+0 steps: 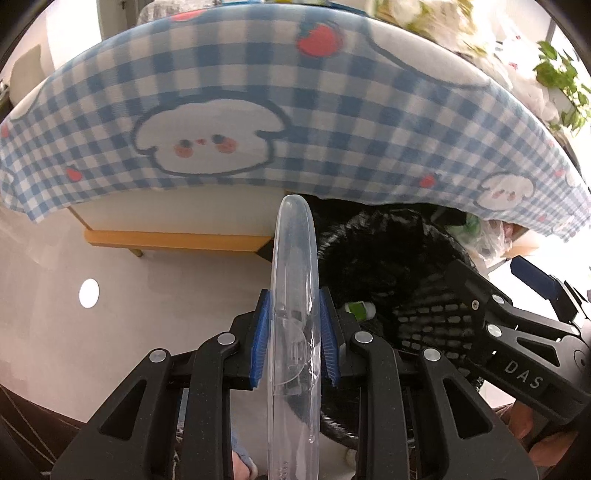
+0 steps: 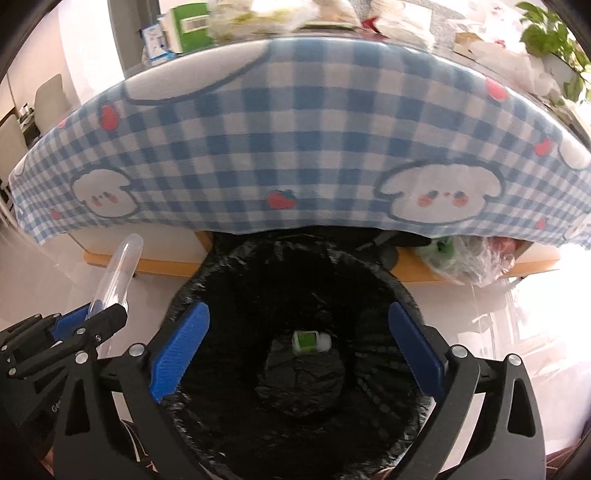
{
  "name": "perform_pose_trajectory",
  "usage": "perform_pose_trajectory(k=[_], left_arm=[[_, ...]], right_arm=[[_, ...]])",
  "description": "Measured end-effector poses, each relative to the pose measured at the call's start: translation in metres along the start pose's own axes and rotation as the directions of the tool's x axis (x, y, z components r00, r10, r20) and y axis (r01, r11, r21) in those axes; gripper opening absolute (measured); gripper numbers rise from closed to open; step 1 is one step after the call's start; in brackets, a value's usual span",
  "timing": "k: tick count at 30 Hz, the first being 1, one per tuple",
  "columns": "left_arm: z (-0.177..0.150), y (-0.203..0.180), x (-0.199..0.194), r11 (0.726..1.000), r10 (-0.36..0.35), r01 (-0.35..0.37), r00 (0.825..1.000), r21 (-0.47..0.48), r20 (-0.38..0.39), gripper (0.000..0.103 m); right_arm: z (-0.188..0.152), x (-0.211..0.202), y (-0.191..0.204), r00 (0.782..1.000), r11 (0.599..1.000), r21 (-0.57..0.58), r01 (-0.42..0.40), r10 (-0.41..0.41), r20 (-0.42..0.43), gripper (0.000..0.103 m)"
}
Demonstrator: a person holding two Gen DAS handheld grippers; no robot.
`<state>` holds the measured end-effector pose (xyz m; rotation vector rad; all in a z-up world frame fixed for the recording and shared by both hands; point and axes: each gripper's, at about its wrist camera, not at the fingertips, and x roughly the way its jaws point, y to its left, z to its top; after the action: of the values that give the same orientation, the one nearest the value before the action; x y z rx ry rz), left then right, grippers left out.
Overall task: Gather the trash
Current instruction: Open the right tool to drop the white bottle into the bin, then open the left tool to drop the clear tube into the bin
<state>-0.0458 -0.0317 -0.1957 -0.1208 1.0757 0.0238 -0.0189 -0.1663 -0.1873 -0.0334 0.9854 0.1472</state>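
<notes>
My left gripper (image 1: 294,338) is shut on a clear plastic lid (image 1: 295,295), held on edge just left of the black-lined trash bin (image 1: 384,258). The lid also shows in the right wrist view (image 2: 118,273), at the left, in the left gripper (image 2: 92,317). My right gripper (image 2: 299,347) is open and empty, directly above the bin's mouth (image 2: 402,291). A small green-and-white bottle (image 2: 310,341) lies at the bottom of the bin; it also shows in the left wrist view (image 1: 360,309). The right gripper (image 1: 480,321) appears at the right of the left wrist view.
A table with a blue checked cloth with puppy prints (image 2: 277,147) hangs over just behind the bin. Clear plastic bags (image 2: 469,258) lie under the table at the right. Boxes and wrappers (image 2: 192,26) sit on the tabletop. A potted plant (image 2: 550,37) stands far right. Pale floor (image 1: 92,332) lies left.
</notes>
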Motion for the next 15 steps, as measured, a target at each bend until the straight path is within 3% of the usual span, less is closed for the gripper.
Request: perform_pose_trajectory(k=[7,15], left_arm=[[-0.001,-0.03,0.01,0.999,-0.019,0.019,1.0,0.03,-0.021,0.025],[-0.003,-0.065,0.022,0.998,-0.025,0.028,0.999,0.06,-0.042,0.025]], right_arm=[[-0.007,0.003,-0.029,0.999,0.999,-0.007,0.038,-0.038,-0.014,0.094],[-0.011,0.0,-0.081,0.998,0.996,0.069,0.055,-0.052,-0.036,0.094]])
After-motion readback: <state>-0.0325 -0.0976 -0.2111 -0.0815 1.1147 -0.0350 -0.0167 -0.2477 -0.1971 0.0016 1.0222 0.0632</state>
